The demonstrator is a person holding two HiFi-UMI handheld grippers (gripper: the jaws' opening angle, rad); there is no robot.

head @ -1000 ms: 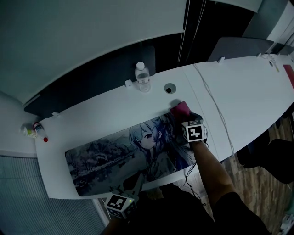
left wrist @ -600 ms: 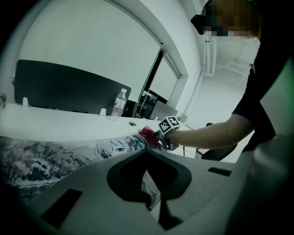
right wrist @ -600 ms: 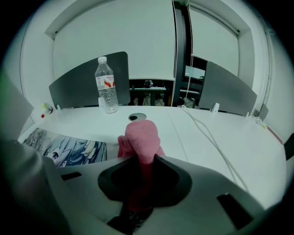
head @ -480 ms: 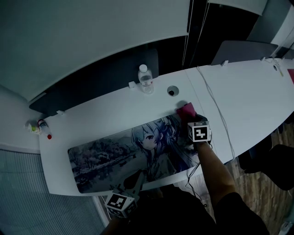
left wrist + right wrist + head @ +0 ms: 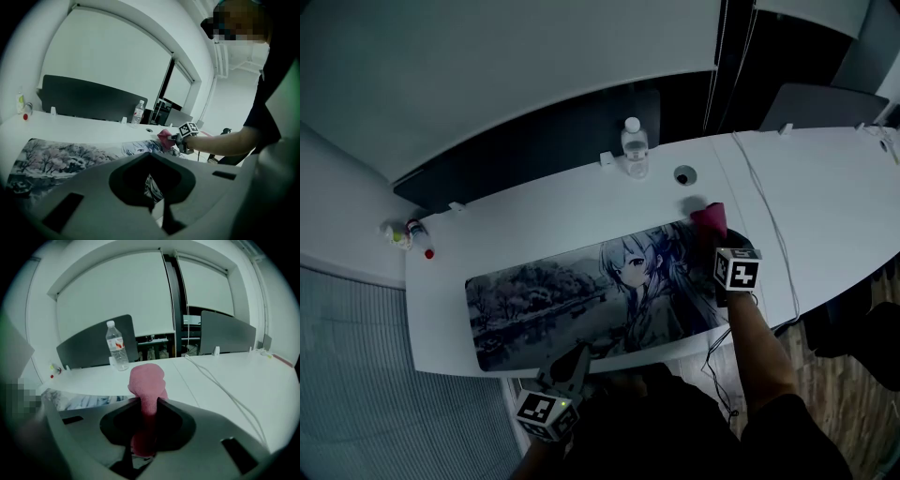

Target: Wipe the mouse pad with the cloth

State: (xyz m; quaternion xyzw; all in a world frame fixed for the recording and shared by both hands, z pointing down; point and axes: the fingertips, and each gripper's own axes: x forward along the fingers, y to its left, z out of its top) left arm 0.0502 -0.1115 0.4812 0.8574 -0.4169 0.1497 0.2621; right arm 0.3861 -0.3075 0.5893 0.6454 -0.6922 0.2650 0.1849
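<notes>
Pinching bunched pink cloth (image 5: 146, 376), right claw (image 5: 146, 403) hangs by oblong mouse pad (image 5: 546, 298).

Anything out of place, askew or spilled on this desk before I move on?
Nothing stands out. The mouse pad lies flat along the desk, the water bottle stands upright with no spill, and the right gripper holds the pink cloth at the pad's far right corner.
</notes>
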